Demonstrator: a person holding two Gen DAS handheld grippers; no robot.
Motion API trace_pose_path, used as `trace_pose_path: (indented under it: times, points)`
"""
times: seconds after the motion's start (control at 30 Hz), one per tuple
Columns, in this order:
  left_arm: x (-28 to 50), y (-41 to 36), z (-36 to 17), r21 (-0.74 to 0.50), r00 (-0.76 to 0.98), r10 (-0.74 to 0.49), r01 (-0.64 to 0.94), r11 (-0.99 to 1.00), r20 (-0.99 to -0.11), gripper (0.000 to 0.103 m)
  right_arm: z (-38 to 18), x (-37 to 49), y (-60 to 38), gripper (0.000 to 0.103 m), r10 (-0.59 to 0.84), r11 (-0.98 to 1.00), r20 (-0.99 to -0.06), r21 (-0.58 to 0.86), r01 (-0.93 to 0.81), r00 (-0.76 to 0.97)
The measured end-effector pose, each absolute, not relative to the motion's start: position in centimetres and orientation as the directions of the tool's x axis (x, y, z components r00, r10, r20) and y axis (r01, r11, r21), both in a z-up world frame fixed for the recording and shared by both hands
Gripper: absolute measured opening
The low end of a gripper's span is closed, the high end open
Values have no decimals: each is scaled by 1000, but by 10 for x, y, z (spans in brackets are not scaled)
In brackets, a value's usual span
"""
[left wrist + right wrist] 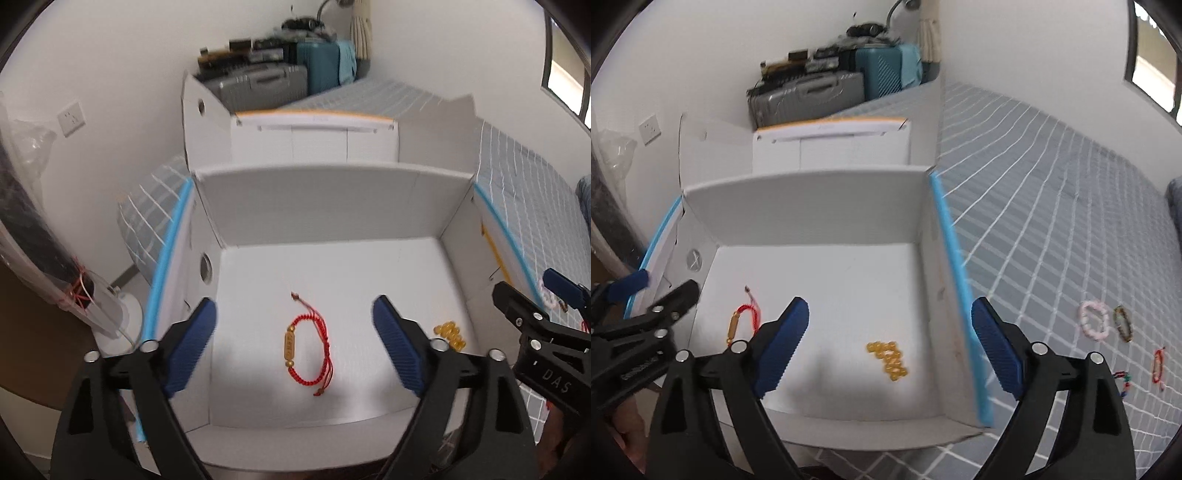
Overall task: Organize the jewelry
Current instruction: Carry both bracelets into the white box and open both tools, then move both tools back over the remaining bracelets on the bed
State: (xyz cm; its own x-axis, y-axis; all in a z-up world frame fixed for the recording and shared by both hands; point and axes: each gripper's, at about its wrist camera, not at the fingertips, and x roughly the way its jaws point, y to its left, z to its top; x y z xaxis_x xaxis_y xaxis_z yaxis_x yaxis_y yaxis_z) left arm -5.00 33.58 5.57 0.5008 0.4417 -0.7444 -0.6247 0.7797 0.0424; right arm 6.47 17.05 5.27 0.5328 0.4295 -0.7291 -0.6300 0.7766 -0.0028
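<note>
A red cord bracelet with a gold bar (pixel 307 347) lies on the floor of an open white box (pixel 332 192); it also shows in the right wrist view (pixel 740 323). A yellow bead bracelet (pixel 887 355) lies in the box to its right, also seen in the left wrist view (pixel 450 334). My left gripper (pixel 295 350) is open and empty above the red bracelet. My right gripper (pixel 890 352) is open and empty above the yellow beads. On the bedspread lie a pink bead bracelet (pixel 1092 319), a dark bead bracelet (pixel 1123 323), a red bracelet (pixel 1158 363) and a multicoloured one (pixel 1124 380).
The box (pixel 812 206) sits on a bed with a grey checked cover (pixel 1052 192) and has blue-edged sides (pixel 956 288). A second white box (pixel 314 140) stands behind it. Suitcases (pixel 258 83) are stacked at the far wall. A fan base (pixel 122 314) stands on the floor at left.
</note>
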Motion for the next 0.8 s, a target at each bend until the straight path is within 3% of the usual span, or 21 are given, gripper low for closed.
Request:
trace_pose_path:
  times: [0.23, 0.5, 0.8]
  points:
    - [-48, 299, 88, 14, 598, 431, -574, 819, -676, 97, 84, 66, 98, 92, 410, 827, -659, -23, -562, 630]
    - [-16, 220, 102, -22, 702, 298, -407, 913, -647, 97, 105, 63, -13, 93, 304, 911, -606, -41, -411, 735]
    - [36, 97, 87, -8, 746, 107, -149, 989, -658, 97, 73, 62, -140, 93, 144, 975, -646, -38, -220, 750]
